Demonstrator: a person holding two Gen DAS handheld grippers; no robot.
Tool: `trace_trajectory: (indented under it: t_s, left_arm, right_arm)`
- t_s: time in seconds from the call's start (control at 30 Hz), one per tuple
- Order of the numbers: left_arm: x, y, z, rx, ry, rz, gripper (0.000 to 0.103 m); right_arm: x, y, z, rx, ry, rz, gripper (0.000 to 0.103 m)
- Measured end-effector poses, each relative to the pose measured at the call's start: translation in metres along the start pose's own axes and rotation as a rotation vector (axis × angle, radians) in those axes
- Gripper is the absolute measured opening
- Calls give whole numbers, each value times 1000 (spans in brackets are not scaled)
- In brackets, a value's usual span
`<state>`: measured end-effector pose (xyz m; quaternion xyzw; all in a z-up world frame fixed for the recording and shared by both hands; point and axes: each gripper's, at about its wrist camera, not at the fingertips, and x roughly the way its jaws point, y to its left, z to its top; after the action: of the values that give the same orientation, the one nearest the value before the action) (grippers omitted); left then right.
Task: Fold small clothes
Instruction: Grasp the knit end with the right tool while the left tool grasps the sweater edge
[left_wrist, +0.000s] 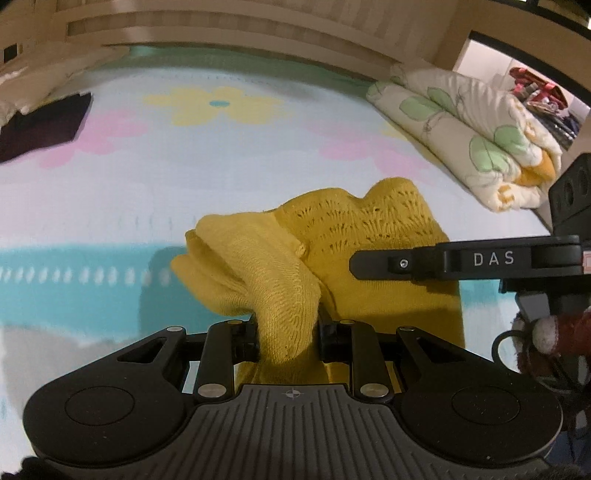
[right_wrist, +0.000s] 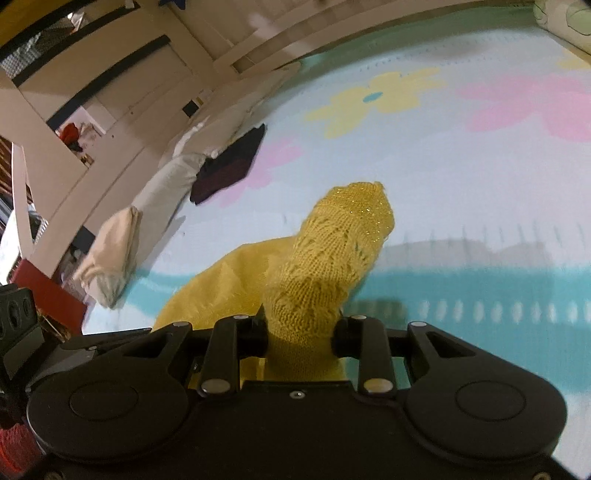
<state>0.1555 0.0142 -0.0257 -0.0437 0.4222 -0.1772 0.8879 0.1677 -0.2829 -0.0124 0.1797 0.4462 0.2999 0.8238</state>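
A small yellow knitted garment (left_wrist: 369, 236) is held up over a flowered bedspread (left_wrist: 221, 166). My left gripper (left_wrist: 286, 332) is shut on a bunched plain-knit part of it, which bulges out past the jaws. My right gripper (right_wrist: 301, 332) is shut on a lacy-knit part of the same garment (right_wrist: 332, 254), which stands up in front of the jaws. In the left wrist view the right gripper's black finger (left_wrist: 388, 264) marked DAS reaches in from the right over the garment. The fingertips of both grippers are hidden by cloth.
A dark folded cloth (left_wrist: 40, 125) lies at the bed's far left, also in the right wrist view (right_wrist: 229, 166). A rolled leaf-print quilt (left_wrist: 472, 136) lies along the right side. White pillows (right_wrist: 147, 218) line the bed's edge. A wooden headboard (left_wrist: 240, 29) runs behind.
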Motion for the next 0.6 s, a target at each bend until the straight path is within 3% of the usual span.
trace_trajectory:
  t_s: [0.1,0.2,0.43,0.6]
  left_arm:
    - [4,2,-17,-4,50,24,25]
    - [14,19,-33,-72,130,38,27]
    - [16,43,-33,-158,131,-35,37]
    - [32,63,-30,-271,144,-131,64]
  right_arm:
    - [4,-1,-11,-18,29,-28,40]
    - [11,-11,-21,-22,72,-90,39]
    - [28,-38,-29,56,102,-127,40]
    - [30,-42,-30,78,102,-116,45]
